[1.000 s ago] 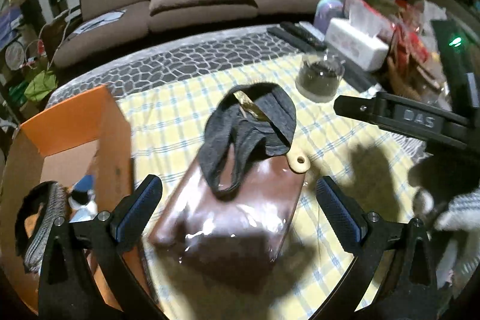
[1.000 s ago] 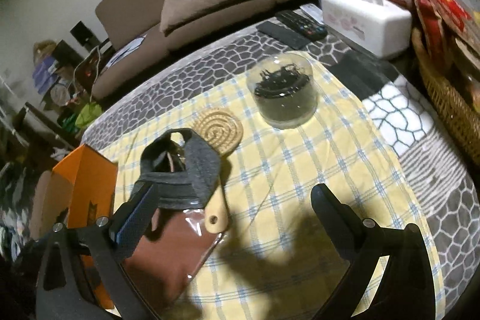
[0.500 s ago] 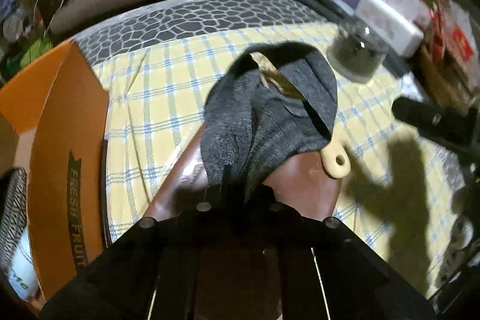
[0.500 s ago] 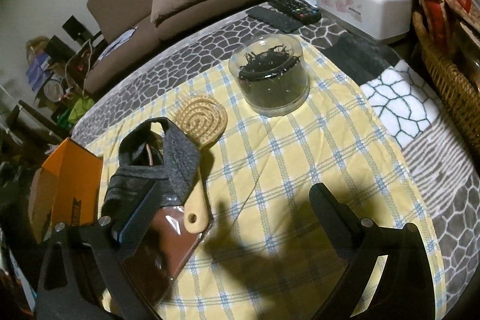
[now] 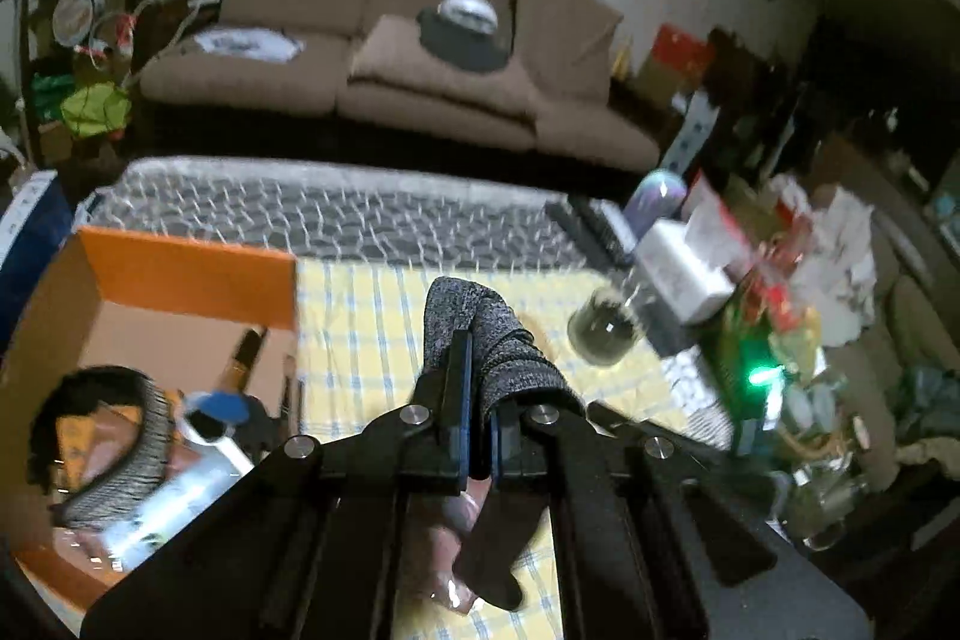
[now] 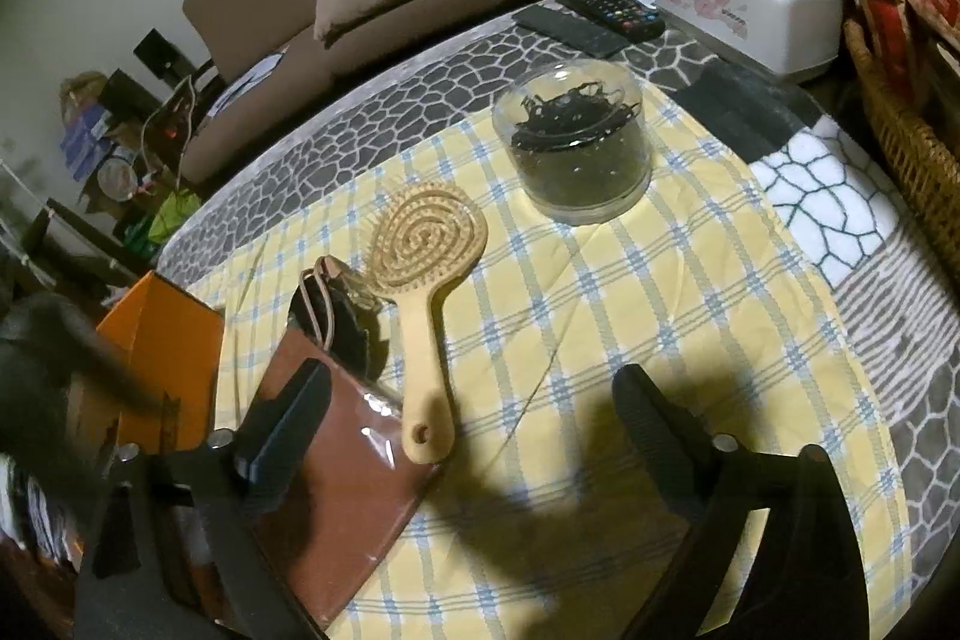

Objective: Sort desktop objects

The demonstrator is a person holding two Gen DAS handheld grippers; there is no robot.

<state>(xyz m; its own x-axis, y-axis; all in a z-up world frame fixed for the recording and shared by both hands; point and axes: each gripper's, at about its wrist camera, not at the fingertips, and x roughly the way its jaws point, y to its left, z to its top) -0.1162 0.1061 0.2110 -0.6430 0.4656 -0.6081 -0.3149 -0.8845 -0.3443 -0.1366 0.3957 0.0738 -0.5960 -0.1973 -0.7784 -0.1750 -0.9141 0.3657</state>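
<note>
Grey knitted cloth (image 5: 480,334), soft and light, is pinched between the closed fingers of the left tool (image 5: 477,436) and hangs limp above the yellow checked tabletop (image 6: 630,292), just beside the orange box (image 5: 180,274). Because it is floppy and cannot slip easily, I judge that a grip on any bunched fold is enough, but loose ends may catch on the box edge. The right tool (image 6: 474,436) is spread wide and holds nothing, hovering over the wooden hairbrush (image 6: 426,280) and the glossy brown pouch (image 6: 342,484), which looks slippery.
</note>
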